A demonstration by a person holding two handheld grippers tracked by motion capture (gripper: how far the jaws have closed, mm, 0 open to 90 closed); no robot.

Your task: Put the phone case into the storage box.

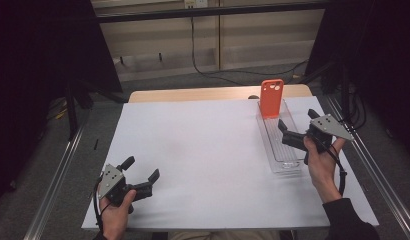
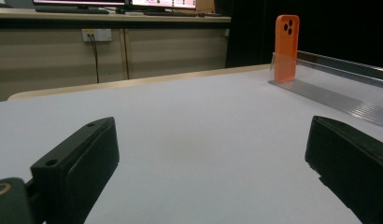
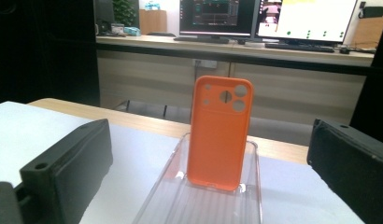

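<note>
The orange phone case (image 3: 218, 135) looks like soft matt plastic or silicone — smooth, with no glare on its back. It stands in a clear tray (image 3: 252, 196) of glossy transparent plastic, its floor finely ribbed. The tabletop (image 1: 193, 145) carries a smooth, matt white sheet, with a pale wood edge showing at the far side. The right tool (image 1: 295, 131) and the left tool (image 1: 142, 176) have matt black plastic jaws, faintly grainy — each topped by a dull grey plate that looks like metal.
</note>
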